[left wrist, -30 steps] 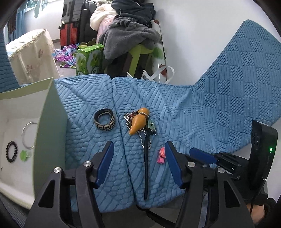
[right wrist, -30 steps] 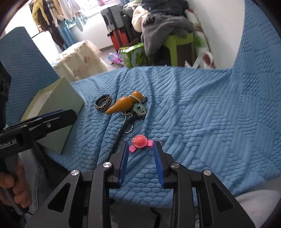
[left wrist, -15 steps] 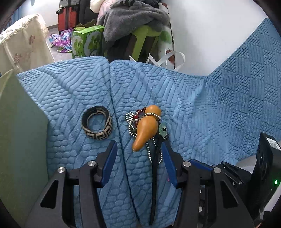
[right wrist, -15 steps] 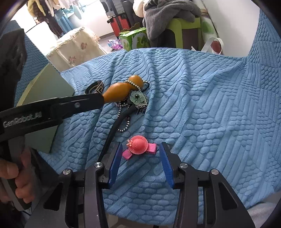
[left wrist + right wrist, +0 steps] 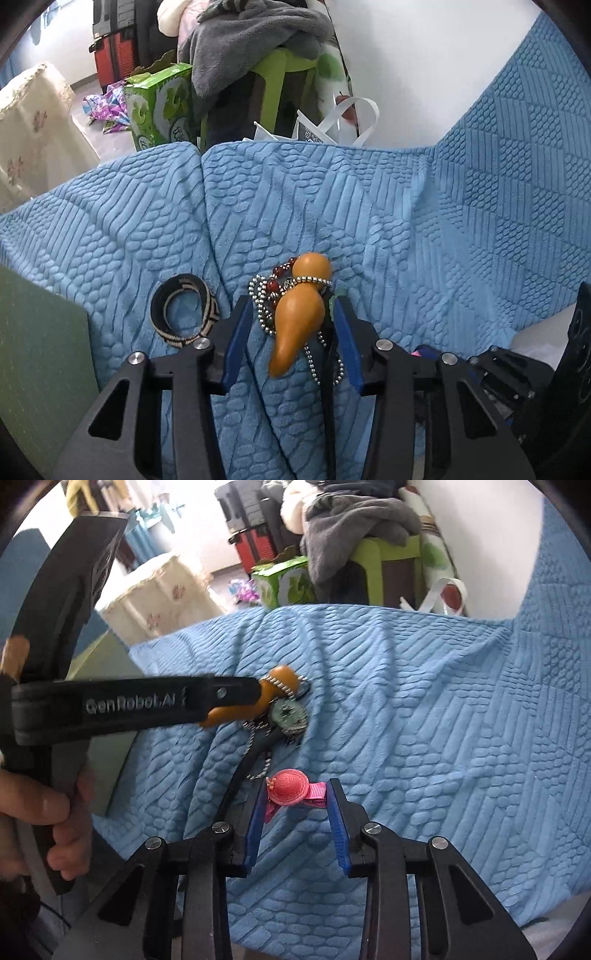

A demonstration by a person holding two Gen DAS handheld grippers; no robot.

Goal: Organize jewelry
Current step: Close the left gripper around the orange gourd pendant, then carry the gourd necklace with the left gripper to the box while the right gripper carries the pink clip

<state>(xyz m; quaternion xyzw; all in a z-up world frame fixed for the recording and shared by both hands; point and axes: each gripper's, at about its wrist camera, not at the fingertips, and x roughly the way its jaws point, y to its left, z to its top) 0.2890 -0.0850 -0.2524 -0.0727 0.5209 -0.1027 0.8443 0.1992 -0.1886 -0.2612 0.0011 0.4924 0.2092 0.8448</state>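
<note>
Blue quilted fabric [image 5: 424,229] covers the work surface, with a cluttered room behind it. We hold two grippers over the jewelry.

Left gripper [image 5: 291,328]: jaws parted, straddling the orange gourd pendant [image 5: 299,314] and its ball chain [image 5: 317,350]. We see no contact with either pad, so nothing is gripped yet.

Right gripper [image 5: 295,805]: jaws parted, bracketing the pink hat hair clip [image 5: 290,788]. The right pad sits just beside the clip's ribbon end; we cannot tell whether it touches.

Task status: we judge the sorting unfinished. The pendant cluster, the hair clip and the patterned black bangle [image 5: 184,314] all lie loose on the fabric. The green box [image 5: 40,362] stands at the left edge; its interior is not visible.

Clearances: the bangle lies just beside the left gripper's outer finger. In the right wrist view, the left gripper's body crosses above the pendant, near the right gripper's path toward the box. Open fabric extends to the right and far side.
</note>
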